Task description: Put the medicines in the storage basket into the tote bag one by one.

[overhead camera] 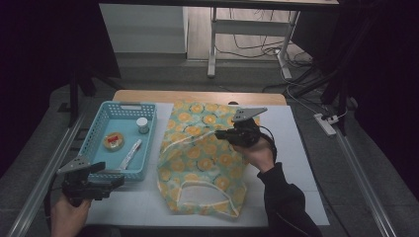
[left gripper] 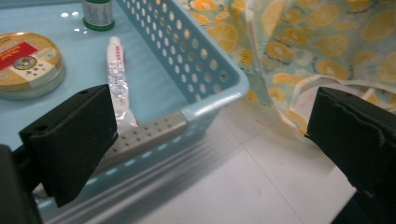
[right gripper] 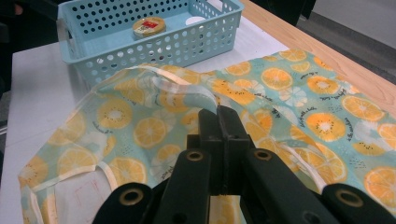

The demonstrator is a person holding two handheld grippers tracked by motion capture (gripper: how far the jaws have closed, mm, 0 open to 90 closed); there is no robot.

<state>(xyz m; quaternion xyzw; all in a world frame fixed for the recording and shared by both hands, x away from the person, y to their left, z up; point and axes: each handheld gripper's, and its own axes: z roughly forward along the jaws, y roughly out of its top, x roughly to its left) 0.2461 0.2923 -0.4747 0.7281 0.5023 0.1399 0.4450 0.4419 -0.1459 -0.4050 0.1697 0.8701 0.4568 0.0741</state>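
On the bag [overhead camera: 197,158], right gripper [right gripper: 219,114] seemingly pinches fabric; left gripper [left gripper: 210,135] gapes.

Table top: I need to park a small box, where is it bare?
Bare white mat right of the fruit-print bag, and a strip in front of the blue basket. The middle is crowded: the bag sprawls there, with the right gripper clamping it.
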